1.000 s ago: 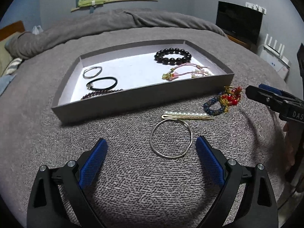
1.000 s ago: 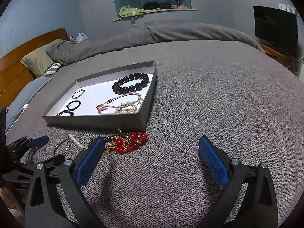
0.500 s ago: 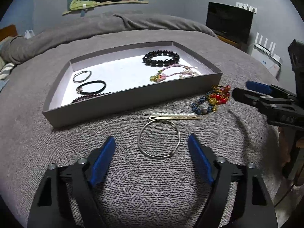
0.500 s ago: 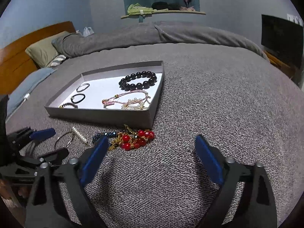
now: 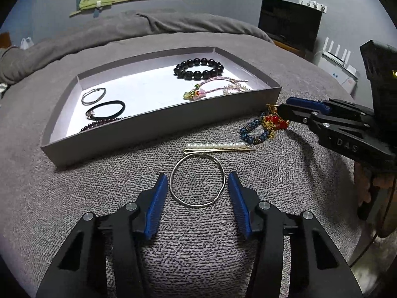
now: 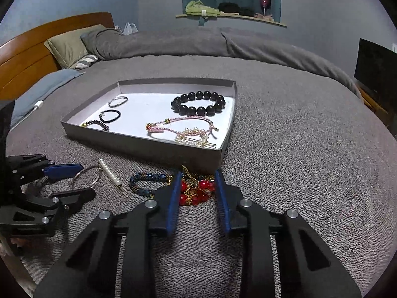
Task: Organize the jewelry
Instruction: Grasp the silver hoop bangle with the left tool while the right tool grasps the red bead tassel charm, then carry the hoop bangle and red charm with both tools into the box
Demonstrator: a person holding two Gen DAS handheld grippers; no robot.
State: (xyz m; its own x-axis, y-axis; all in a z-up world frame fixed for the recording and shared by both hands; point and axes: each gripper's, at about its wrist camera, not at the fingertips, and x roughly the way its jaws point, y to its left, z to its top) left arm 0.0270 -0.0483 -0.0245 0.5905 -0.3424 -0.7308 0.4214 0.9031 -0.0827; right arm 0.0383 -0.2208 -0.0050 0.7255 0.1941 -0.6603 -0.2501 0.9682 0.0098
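A grey tray (image 5: 161,126) (image 6: 139,141) on the bed holds a black bead bracelet (image 5: 198,68) (image 6: 198,104), a pink cord bracelet (image 5: 215,88) (image 6: 181,124), hair ties and thin bracelets. In front of it lie a silver bangle (image 5: 173,186) (image 6: 85,177), a pearl hair pin (image 5: 218,147) (image 6: 110,173), a blue bead bracelet (image 5: 253,131) (image 6: 144,181) and a red-and-gold bead piece (image 5: 274,121) (image 6: 196,190). My left gripper (image 5: 197,181) is open, its fingers either side of the bangle. My right gripper (image 6: 198,181) is partly closed with its jaws straddling the red beads.
The grey knit bedspread (image 6: 297,149) covers the whole bed. Pillows (image 6: 72,44) and a wooden headboard (image 6: 27,57) are at the far left. A dark TV (image 5: 289,22) and a white router (image 5: 340,59) stand beyond the bed's right edge.
Both grippers have moved forward and narrowed. The left now brackets the silver bangle; the right has swung left and come down over the red beads.
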